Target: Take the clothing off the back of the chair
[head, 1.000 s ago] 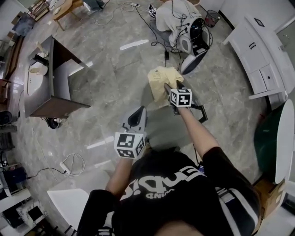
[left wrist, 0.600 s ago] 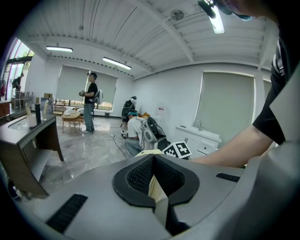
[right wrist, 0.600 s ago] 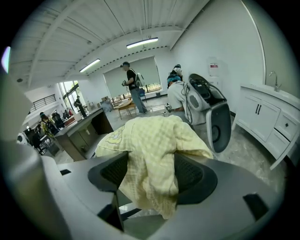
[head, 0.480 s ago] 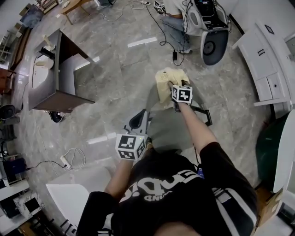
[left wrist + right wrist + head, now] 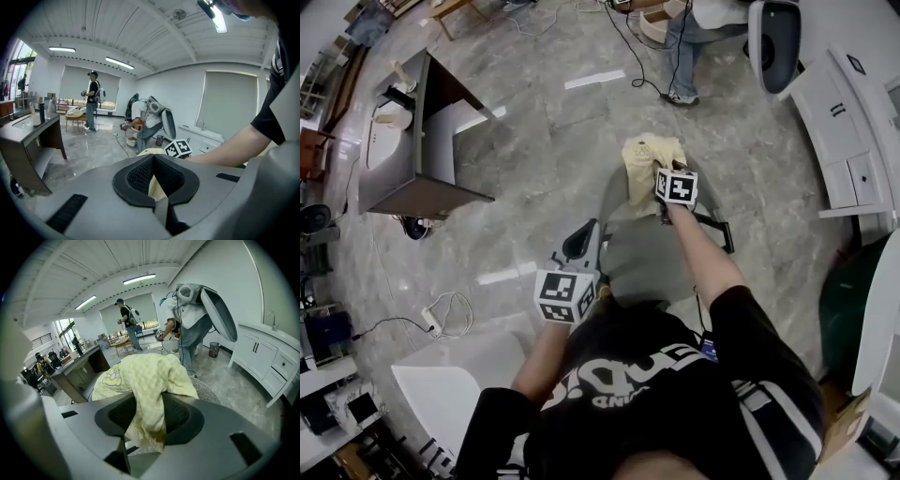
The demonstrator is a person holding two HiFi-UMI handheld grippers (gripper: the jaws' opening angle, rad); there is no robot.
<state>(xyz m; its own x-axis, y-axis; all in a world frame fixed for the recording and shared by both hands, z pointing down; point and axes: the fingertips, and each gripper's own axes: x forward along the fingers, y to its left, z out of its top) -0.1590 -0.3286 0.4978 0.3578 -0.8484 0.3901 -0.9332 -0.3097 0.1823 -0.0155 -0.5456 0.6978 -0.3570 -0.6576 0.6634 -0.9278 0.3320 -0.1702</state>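
Note:
A pale yellow piece of clothing (image 5: 643,165) hangs over the back of a grey chair (image 5: 639,264). My right gripper (image 5: 658,185) is at the clothing, reaching in from the seat side. In the right gripper view a fold of the clothing (image 5: 140,380) hangs down between the jaws of the right gripper (image 5: 149,414), which are closing round it. My left gripper (image 5: 579,242) is over the chair's left edge, apart from the clothing. Its jaws meet at the tips with nothing held in the left gripper view (image 5: 153,159). The clothing (image 5: 151,152) shows beyond them.
A dark desk (image 5: 417,159) stands at the left, white cabinets (image 5: 844,103) at the right. A person's legs (image 5: 684,56) are on the floor beyond the chair. Cables and a power strip (image 5: 436,326) lie at the lower left, by a white table (image 5: 441,403).
My right gripper has come down onto the clothing at the chair back. The left gripper has hardly moved. The person beyond the chair has shifted toward the top of the view.

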